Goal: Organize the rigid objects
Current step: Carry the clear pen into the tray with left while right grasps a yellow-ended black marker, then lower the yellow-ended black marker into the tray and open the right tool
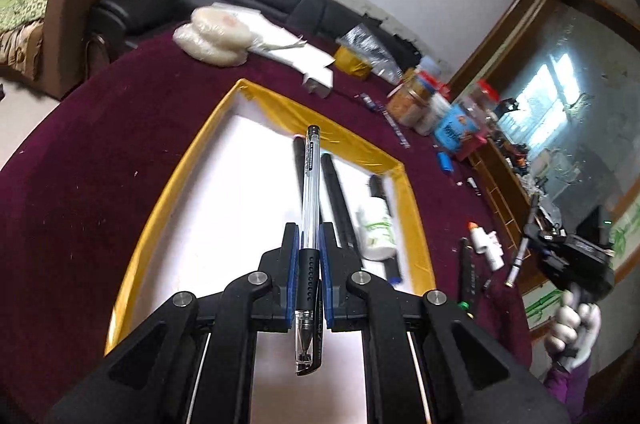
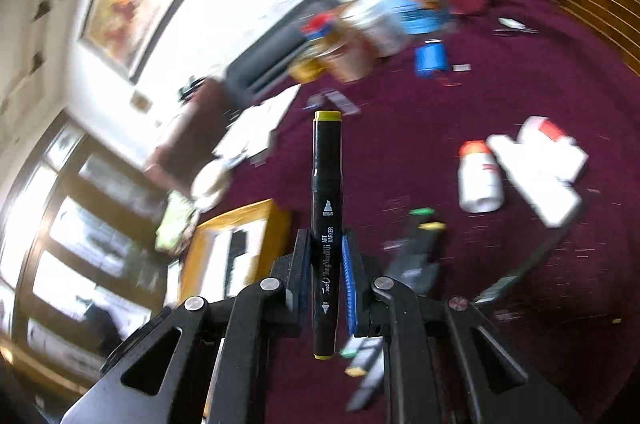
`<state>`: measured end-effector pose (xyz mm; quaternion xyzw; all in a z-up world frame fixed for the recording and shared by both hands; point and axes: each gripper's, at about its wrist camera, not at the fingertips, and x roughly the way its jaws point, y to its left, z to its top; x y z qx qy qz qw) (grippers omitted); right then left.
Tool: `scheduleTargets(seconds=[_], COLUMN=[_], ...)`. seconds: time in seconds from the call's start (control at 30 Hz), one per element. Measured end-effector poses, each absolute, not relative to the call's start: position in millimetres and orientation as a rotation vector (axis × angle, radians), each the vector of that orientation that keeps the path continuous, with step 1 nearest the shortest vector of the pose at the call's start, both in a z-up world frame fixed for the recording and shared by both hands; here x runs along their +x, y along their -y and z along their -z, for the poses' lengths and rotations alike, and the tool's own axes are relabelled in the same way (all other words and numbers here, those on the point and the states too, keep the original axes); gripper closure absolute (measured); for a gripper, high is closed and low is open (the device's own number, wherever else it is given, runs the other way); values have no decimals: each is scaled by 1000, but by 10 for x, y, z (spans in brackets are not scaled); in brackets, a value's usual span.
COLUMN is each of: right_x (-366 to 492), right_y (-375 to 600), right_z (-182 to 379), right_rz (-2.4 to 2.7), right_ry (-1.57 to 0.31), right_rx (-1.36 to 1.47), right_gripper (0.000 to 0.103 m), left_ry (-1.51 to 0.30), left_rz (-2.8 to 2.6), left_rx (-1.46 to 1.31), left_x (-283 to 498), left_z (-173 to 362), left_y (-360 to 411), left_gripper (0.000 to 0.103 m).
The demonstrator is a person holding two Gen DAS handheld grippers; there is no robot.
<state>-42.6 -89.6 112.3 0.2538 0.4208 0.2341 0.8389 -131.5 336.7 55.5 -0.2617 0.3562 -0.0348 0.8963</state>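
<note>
Left wrist view: the left tool (image 1: 308, 244) is clamped on a clear pen (image 1: 309, 208), pinching it at the black rubber grip so the long barrel sticks out ahead, capped end forward. It hangs over a white tray (image 1: 224, 128) with a yellow rim, lying on the maroon desk (image 1: 80, 152). That hold probably lets the pen be laid lengthwise beside the black pens (image 1: 340, 208) and a white bottle (image 1: 376, 228) already in the tray. The pen is see-through, with a black cap and a printed label. At far right a gloved hand (image 1: 572, 328) holds the other tool.

Right wrist view (heavily blurred): the right tool (image 2: 326, 260) grips a black marker (image 2: 327, 216) around its middle, upright between blue pads (image 2: 349, 280), apparently lifted clear of the desk. It has yellow end caps and white lettering. The tray sits low left; more markers (image 2: 416, 252) and a white bottle (image 2: 480, 180) lie loose on the desk, seemingly still unsorted.
</note>
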Motion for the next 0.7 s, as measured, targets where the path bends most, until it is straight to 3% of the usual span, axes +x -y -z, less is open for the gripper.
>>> scheduleTargets(seconds=[0.57,0.7], right_x=[-201,-86], right_y=[-1092,-1428], right_z=[-832,-731], right_rz=[-793,-807], right_ry=[-1141,-1192], right_rx=[357,337], right_gripper=[90,90], left_ry=[-901,-856], left_rz=[-13,17], left_rx=[-550,-582], left_x=[-543,-696], left_z=[-290,-388], left_y=[-3608,-3637], left_gripper=[94,82])
